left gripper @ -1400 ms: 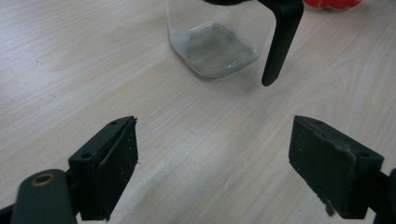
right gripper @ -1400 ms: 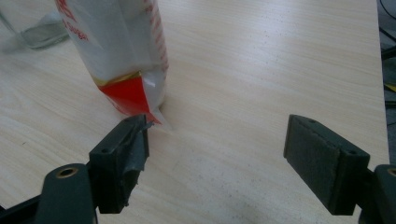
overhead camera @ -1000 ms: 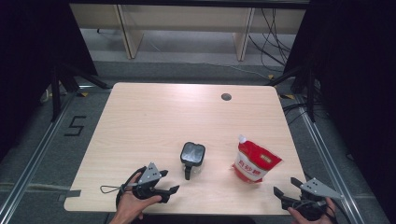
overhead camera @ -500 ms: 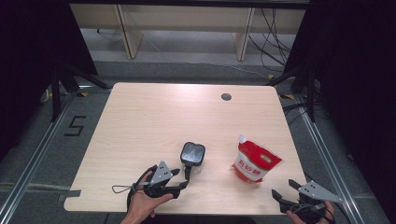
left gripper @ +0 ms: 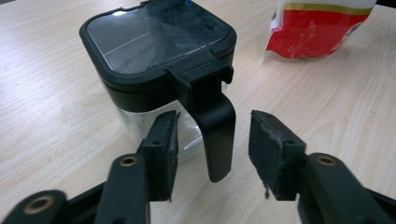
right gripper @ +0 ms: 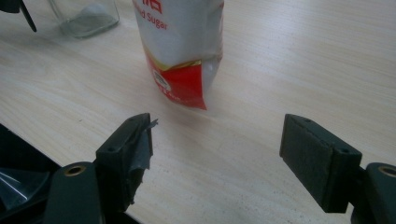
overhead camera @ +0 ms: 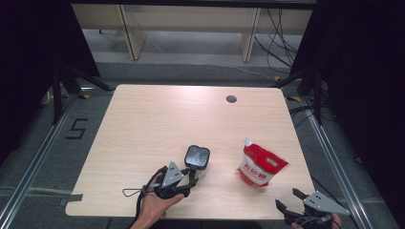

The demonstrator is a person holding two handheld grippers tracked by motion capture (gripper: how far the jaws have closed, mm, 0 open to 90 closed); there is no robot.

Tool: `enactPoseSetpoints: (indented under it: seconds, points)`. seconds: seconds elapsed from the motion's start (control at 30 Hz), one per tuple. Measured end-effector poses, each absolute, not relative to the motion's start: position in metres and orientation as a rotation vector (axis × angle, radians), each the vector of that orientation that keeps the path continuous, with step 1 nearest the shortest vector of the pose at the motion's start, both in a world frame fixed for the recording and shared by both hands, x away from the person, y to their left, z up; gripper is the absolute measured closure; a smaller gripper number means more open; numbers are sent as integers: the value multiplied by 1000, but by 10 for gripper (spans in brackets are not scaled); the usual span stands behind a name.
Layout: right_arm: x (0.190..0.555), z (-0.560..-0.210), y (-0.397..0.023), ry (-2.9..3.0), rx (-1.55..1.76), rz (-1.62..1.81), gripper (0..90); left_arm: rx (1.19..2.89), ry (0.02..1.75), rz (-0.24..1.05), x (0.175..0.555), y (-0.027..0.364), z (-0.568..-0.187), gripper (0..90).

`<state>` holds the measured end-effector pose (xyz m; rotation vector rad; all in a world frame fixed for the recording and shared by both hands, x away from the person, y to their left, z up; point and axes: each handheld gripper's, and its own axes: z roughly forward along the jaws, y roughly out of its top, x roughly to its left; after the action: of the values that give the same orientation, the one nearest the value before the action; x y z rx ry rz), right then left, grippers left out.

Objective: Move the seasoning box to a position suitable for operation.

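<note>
A small clear jar with a black square lid [overhead camera: 197,157] [left gripper: 156,42] stands near the table's front middle. Its black handle [left gripper: 215,126] hangs between the jaws of my left gripper [overhead camera: 193,174] [left gripper: 212,135]. Those jaws have just been closing, and a gap still shows on each side of the handle. A red and white sugar pouch [overhead camera: 260,165] [right gripper: 180,51] stands upright to the right of the jar. My right gripper [overhead camera: 286,199] [right gripper: 217,140] is open at the front right edge, short of the pouch, with nothing between its jaws.
The light wooden table [overhead camera: 167,119] has a round cable hole [overhead camera: 231,99] at the back right. The pouch [left gripper: 317,28] also appears beyond the jar in the left gripper view. Shelving and cables lie on the floor behind the table.
My left gripper has moved right up to the jar, and its jaws have narrowed around the handle. The right gripper has hardly moved.
</note>
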<state>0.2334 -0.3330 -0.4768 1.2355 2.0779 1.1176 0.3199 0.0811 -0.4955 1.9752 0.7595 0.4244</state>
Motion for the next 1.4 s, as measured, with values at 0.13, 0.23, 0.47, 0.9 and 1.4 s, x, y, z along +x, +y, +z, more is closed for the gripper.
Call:
enactPoseSetpoints:
  seconds: [0.13,0.23,0.47,0.9,1.4]
  points:
    - [234,-478,-333,2084,1235,1118,265,1996,739,440,323,79,-495,613]
    - [234,-478,-332,2084,1237,1116,265,1995,745,451,322,78,-495,652]
    - [230,-477,-330,2074,1257,1133,265,1994,770,454,324,87,-495,692]
    - [229,-475,-329,2087,1170,1141,277,2040,793,528,329,102,-491,706]
    - [226,-476,-309,2189,1054,1252,317,2049,792,586,342,107,-491,709]
